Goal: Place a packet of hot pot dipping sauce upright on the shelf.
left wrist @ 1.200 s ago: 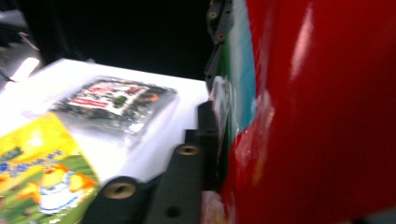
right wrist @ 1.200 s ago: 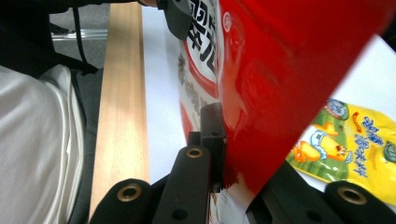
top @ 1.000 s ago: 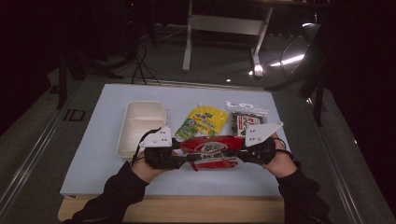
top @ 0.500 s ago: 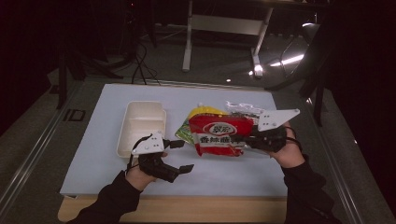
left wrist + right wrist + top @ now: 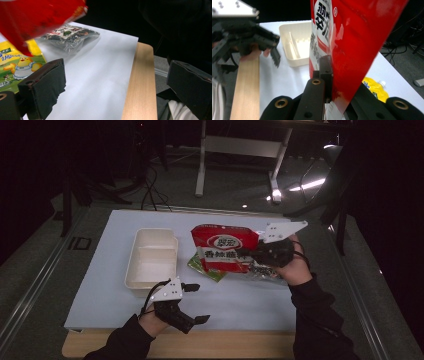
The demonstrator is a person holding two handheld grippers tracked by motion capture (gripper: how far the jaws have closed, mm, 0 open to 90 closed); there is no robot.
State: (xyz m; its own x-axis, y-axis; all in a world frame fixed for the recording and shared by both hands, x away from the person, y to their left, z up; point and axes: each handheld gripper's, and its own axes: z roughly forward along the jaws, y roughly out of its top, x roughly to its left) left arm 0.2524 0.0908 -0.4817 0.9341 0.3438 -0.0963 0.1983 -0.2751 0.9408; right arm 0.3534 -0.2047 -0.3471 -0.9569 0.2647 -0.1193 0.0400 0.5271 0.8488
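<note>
Fingers of the right gripper (image 5: 248, 254) are clamped on one edge of the red noodle bag (image 5: 226, 247), which hangs in the air above the yellow-green snack pouch (image 5: 205, 270) and the clear seaweed packet (image 5: 262, 270). Fingers of the left gripper (image 5: 196, 304) stand wide apart and hold nothing, near the front edge of the white mat (image 5: 250, 300), just in front of the cream tray (image 5: 151, 257).

One second ago both grippers held the red bag between them, low at the front of the mat. Half a second ago the left one had already let go, and the right one carried the bag up and back. Now the bag is higher and stands more upright, and the left gripper is lower and closer to the wooden table edge (image 5: 225, 347).

In the left gripper view the bag (image 5: 37, 17) is blurred and cut off at the top. In the right gripper view the bag (image 5: 352, 37) hides most of the mat behind it; only a corner of the yellow pouch (image 5: 375, 91) is seen. The print on the seaweed packet is too small to read.
</note>
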